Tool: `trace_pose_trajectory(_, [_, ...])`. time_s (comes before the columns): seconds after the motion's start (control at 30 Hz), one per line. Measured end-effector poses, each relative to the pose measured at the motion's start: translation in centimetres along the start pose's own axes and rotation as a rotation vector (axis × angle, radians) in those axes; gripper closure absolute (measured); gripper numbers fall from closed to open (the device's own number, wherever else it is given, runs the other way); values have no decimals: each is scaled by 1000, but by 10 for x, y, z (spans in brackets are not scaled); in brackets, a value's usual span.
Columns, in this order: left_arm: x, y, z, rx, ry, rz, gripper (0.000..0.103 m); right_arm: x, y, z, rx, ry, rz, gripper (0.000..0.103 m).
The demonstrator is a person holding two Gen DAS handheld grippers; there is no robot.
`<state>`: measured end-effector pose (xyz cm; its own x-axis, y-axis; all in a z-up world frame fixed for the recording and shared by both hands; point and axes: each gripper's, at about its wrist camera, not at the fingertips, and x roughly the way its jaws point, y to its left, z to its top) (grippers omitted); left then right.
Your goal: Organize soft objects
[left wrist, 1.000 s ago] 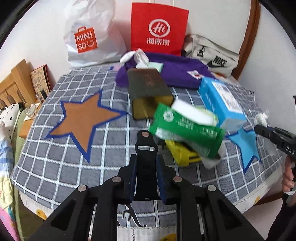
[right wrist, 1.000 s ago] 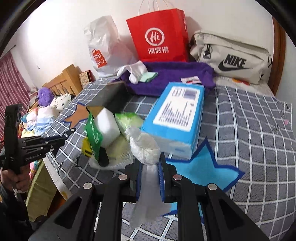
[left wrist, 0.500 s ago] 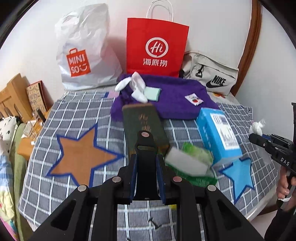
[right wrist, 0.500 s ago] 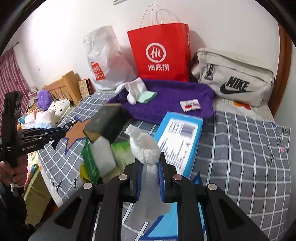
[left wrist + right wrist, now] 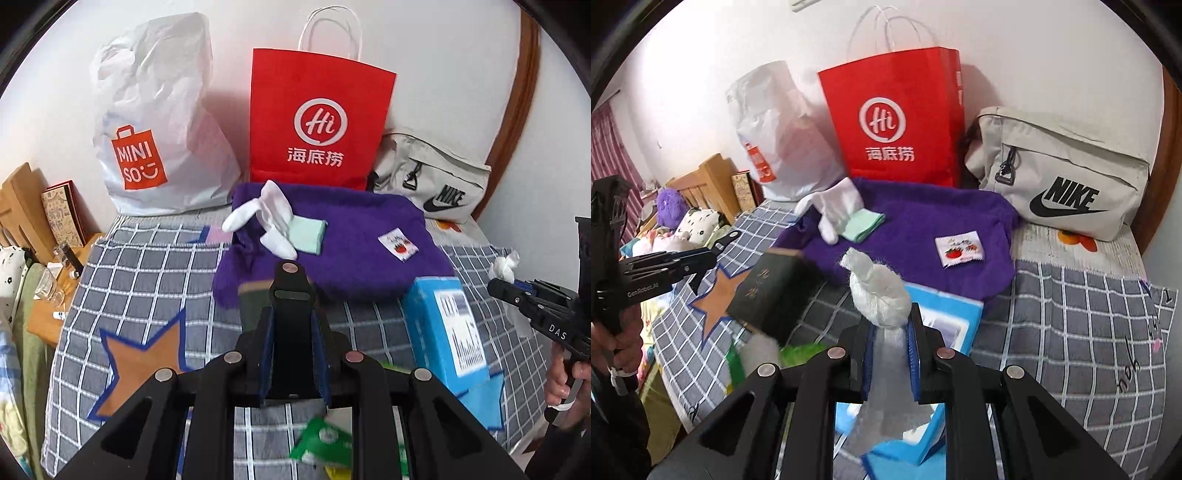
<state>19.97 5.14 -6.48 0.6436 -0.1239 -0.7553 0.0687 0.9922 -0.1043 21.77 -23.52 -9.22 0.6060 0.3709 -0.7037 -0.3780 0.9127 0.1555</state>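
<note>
My left gripper (image 5: 291, 314) is shut on a flat black clip-like piece (image 5: 291, 284) that sticks out past its pads. It hovers over the near edge of a purple fleece cloth (image 5: 351, 251). On that cloth lie white socks (image 5: 273, 218), a folded mint cloth (image 5: 306, 234) and a small tomato sachet (image 5: 398, 244). My right gripper (image 5: 890, 325) is shut on a knotted white plastic bag (image 5: 879, 291), above a blue tissue box (image 5: 945, 317). A dark green book (image 5: 772, 291), a green packet (image 5: 321, 439) and a white sponge (image 5: 757, 354) lie nearer.
Against the wall stand a white Miniso bag (image 5: 155, 133), a red paper bag (image 5: 317, 122) and a beige Nike bag (image 5: 1060, 177). The checked bed cover (image 5: 1071, 325) is bare at the right. A wooden headboard (image 5: 709, 181) and plush toys are at the left.
Both grippers have risen and moved toward the wall, each keeping its hold. The green packet, sponge and book have slid down the views; the purple cloth is closer.
</note>
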Motion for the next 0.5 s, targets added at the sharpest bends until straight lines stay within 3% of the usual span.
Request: trace_pose_trajectory(0.5, [62, 14, 53, -33, 22, -23, 83, 66, -41, 55, 29, 24, -10, 87])
